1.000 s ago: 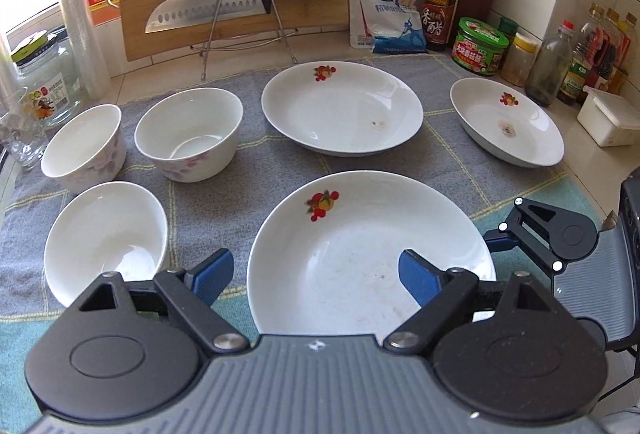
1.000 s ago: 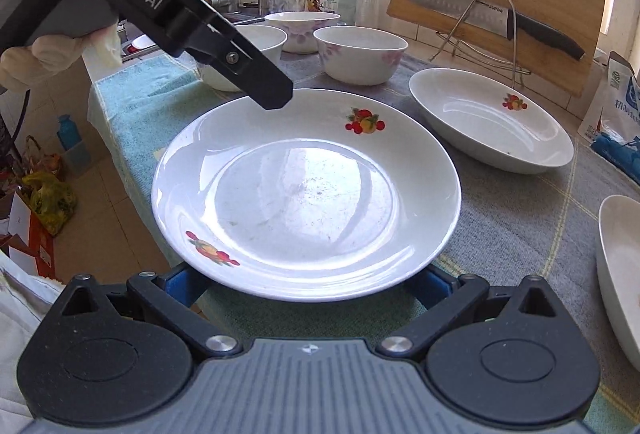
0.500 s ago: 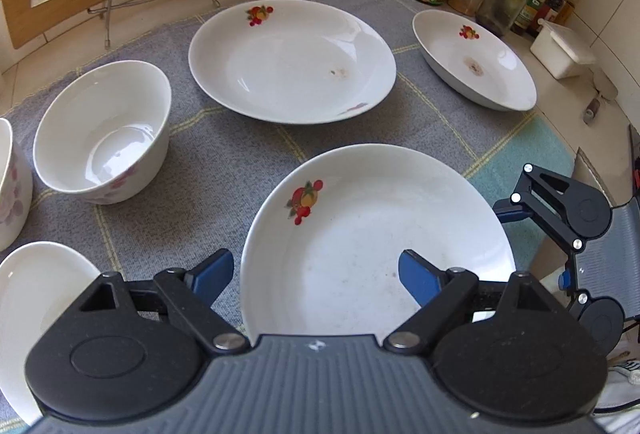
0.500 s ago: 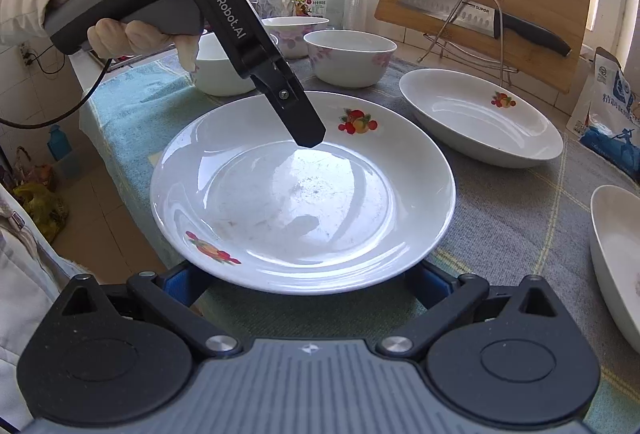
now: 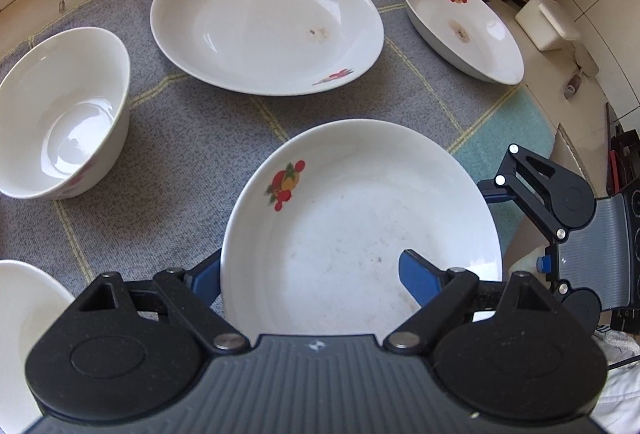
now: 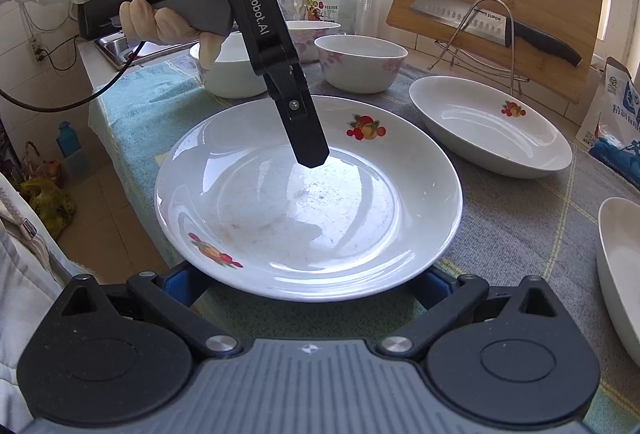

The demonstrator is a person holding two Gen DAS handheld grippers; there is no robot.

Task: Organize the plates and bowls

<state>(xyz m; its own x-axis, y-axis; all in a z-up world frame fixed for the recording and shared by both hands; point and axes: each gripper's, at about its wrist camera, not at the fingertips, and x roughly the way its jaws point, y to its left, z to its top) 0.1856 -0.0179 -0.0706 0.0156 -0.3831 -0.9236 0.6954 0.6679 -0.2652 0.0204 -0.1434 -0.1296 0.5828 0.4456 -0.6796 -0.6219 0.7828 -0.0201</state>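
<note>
Near plate (image 5: 360, 218), white with a fruit motif, lies at the front edge of the grey-and-teal cloth (image 5: 180, 138) that covers the counter; its near rim overhangs toward both grippers. Left gripper (image 5: 316, 276) points steeply down over it with jaws standing apart, one blue pad outside the plate's left rim and the other above the inner wall, neither pressing on the china. Right gripper (image 6: 308, 284) sits low at the opposite rim, its blue pads showing on either side beneath the plate's edge; whether they bear on the plate cannot be told, though the jaws stand wide. Judged step: taking hold of this plate in order to stack it. A sound grip would place one pad under the rim and one on the sloping inner wall, closing squarely before any lift, since glazed china is likely to slip from a shallow pinch. Beyond it lie a second plate (image 5: 264, 22), a third plate (image 5: 464, 26) at far right, and a bowl (image 5: 60, 114) at left, with further bowls (image 6: 360, 62) near the sink; all are well apart, leaving room to carry the plate across level.
</note>
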